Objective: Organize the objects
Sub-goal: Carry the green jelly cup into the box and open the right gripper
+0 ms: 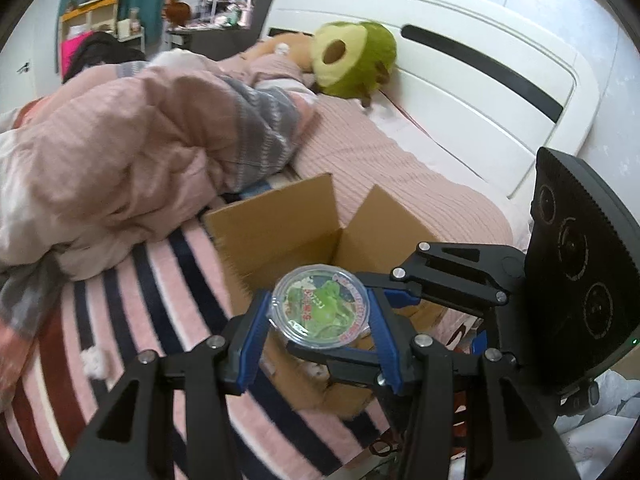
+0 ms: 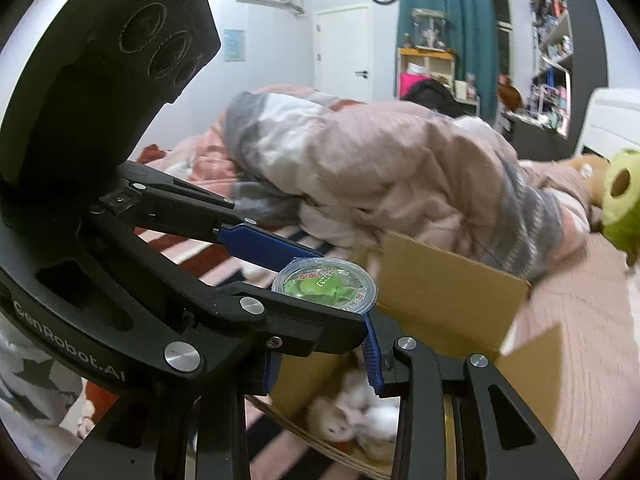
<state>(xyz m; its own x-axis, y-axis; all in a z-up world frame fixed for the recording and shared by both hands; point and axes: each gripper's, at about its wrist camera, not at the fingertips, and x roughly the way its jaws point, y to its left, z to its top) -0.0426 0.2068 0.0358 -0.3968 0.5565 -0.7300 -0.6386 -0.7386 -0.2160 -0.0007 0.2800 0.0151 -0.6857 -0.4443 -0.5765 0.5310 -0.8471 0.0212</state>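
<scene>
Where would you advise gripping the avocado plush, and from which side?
Probably pinch the pale rim of the avocado plush from the bed side: its body looks too wide for the jaws, and the headboard blocks the back.

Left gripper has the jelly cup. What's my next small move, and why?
Probably lower the left gripper towards the open brown cardboard box: its pads clamp the round clear plastic cup of green jelly, which hangs just above the box.
</scene>
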